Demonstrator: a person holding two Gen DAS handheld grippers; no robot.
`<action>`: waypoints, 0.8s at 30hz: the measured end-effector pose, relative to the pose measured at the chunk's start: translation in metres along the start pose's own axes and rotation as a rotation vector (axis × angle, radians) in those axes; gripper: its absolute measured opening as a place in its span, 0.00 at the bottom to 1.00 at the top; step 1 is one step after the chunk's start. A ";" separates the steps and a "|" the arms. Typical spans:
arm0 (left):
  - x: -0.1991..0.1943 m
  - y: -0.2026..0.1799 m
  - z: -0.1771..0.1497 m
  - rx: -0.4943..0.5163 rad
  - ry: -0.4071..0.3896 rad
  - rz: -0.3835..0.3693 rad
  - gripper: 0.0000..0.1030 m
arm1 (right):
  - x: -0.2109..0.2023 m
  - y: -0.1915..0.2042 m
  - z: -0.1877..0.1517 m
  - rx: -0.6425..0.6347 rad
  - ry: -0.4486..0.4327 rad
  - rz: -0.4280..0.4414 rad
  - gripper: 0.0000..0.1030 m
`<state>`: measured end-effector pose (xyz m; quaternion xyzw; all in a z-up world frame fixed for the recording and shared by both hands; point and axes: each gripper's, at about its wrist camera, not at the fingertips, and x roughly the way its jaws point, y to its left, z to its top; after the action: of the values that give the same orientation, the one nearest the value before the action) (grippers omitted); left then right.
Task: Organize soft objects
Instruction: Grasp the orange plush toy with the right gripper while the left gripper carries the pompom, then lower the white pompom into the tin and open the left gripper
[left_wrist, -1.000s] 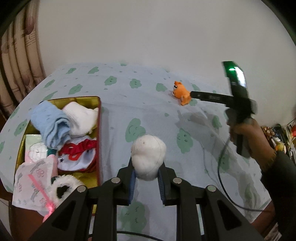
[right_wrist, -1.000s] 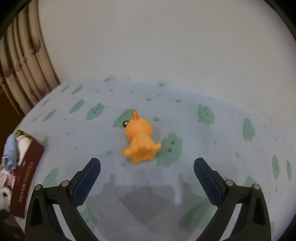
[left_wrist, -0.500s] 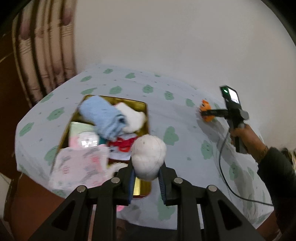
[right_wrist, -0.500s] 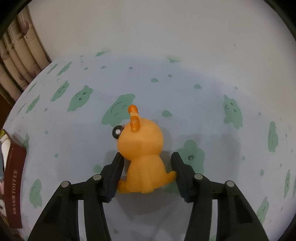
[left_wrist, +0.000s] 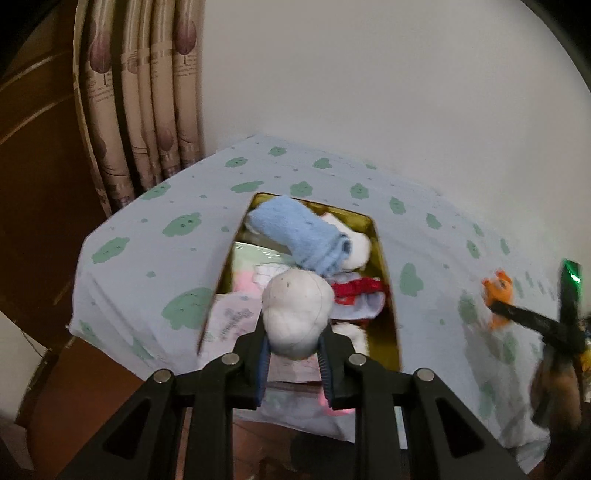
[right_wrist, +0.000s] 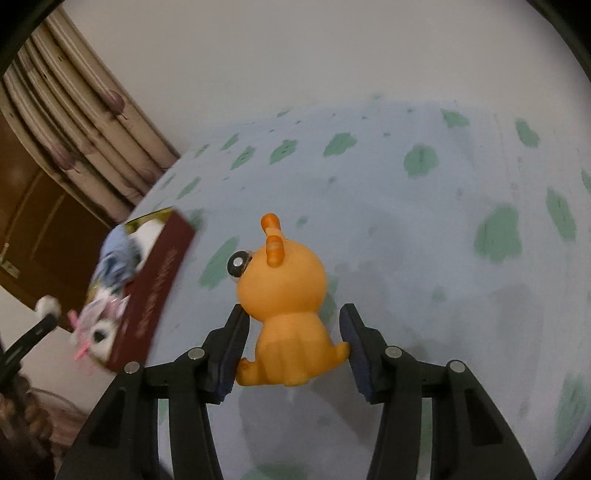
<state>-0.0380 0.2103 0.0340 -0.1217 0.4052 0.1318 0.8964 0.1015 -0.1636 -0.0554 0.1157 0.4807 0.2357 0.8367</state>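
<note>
Left tool (left_wrist: 293, 356) is gripping a white plush ball (left_wrist: 297, 314), holding it over the near end of the gold tin (left_wrist: 384, 258), which is sitting at the counter's (right_wrist: 406, 240) left edge and holding a rolled blue towel (left_wrist: 299, 232) plus other cloth items. Right tool (right_wrist: 293, 345) is clamping an orange toy animal (right_wrist: 284, 306) by its body, its pads pressing both sides, over the cloud-print cloth near the counter's middle.

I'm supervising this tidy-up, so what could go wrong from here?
1. The tin is already heaped; dropped on top, the white ball in the left gripper may roll out.
2. The right gripper pinches only the orange toy at its base, so it might tip or slip when lifted.
</note>
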 end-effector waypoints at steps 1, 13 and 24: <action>0.003 0.001 0.002 0.002 0.006 -0.001 0.23 | -0.004 0.003 -0.008 0.010 0.000 0.009 0.46; 0.056 -0.051 0.018 0.166 0.076 -0.192 0.23 | -0.033 0.029 -0.031 -0.011 -0.007 0.009 0.47; 0.089 -0.063 0.012 0.206 0.124 -0.126 0.48 | -0.034 0.033 -0.027 -0.022 -0.004 0.021 0.47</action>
<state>0.0486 0.1677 -0.0190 -0.0622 0.4629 0.0250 0.8839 0.0550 -0.1533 -0.0301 0.1120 0.4750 0.2494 0.8364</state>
